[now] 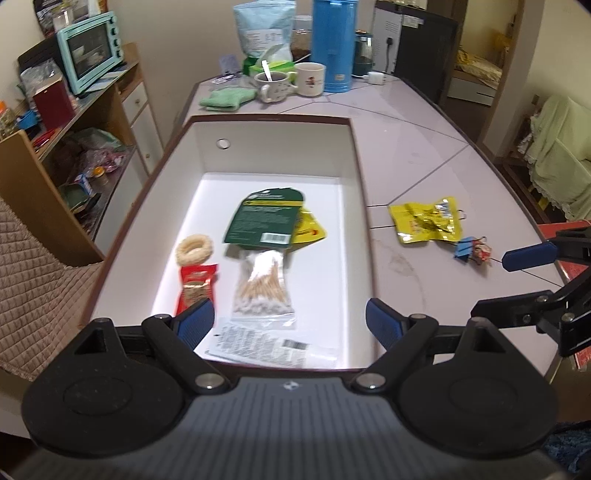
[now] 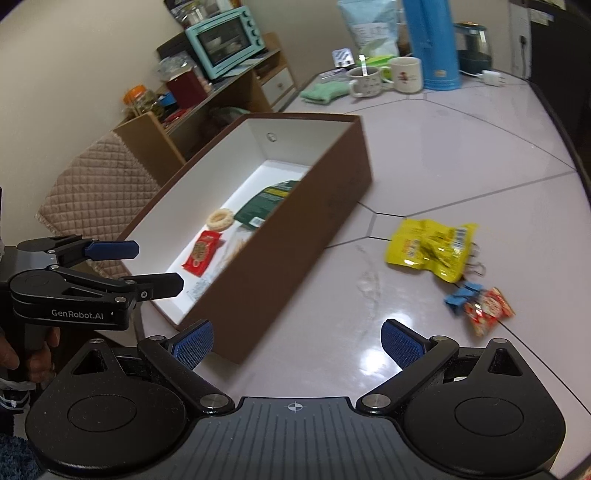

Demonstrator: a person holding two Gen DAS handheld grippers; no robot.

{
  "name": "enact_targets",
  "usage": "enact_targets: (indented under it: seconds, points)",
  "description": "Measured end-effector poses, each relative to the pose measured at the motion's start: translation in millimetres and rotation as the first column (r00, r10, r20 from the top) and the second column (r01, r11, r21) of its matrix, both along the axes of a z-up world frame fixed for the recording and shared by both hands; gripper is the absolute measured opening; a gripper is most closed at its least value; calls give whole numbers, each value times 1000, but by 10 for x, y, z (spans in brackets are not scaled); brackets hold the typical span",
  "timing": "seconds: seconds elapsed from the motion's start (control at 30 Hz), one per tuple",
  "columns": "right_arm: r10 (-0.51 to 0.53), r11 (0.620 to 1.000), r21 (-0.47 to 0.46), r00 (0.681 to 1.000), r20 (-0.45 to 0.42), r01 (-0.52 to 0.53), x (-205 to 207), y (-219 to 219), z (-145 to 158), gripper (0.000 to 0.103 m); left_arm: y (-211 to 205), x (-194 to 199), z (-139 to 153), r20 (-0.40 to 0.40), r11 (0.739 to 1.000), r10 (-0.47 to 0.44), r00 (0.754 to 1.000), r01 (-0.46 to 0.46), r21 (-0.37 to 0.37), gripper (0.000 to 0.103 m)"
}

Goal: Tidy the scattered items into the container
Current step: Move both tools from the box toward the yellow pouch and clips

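Observation:
A brown box with white inside (image 1: 273,144) (image 2: 317,221) stands on the pale table. In it lie a green packet (image 1: 264,218), a yellow packet (image 1: 308,227), a bag of cotton swabs (image 1: 262,284), a red sachet (image 1: 195,284) (image 2: 203,253), a woven ring (image 1: 194,249) (image 2: 220,218) and a white leaflet (image 1: 258,341). On the table right of the box lie a crumpled yellow packet (image 1: 424,221) (image 2: 430,245), a blue binder clip (image 1: 466,251) (image 2: 460,295) and a small red snack packet (image 1: 482,254) (image 2: 487,310). My left gripper (image 1: 290,325) (image 2: 153,267) hangs open over the box's near end. My right gripper (image 2: 297,347) (image 1: 517,280) is open above the table, empty.
At the table's far end stand a blue flask (image 1: 336,44), two mugs (image 1: 273,85), a green cloth (image 1: 225,98) and a pale blue bag (image 1: 264,29). A shelf unit with a teal oven (image 1: 92,50) is to the left. A quilted chair (image 2: 96,188) sits beside the box.

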State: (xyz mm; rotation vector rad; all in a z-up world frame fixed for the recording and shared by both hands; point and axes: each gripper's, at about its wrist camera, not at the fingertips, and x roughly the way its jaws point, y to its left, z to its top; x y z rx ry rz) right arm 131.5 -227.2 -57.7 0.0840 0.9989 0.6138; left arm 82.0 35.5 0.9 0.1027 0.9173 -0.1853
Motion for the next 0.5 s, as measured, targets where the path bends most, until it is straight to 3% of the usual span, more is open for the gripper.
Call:
enact_targets:
  seconds: [0.5]
  points:
    - [-215, 976, 30, 975, -52, 217, -91, -1094, -13, 100, -835, 8, -70, -13, 992, -126, 992, 126, -1, 87]
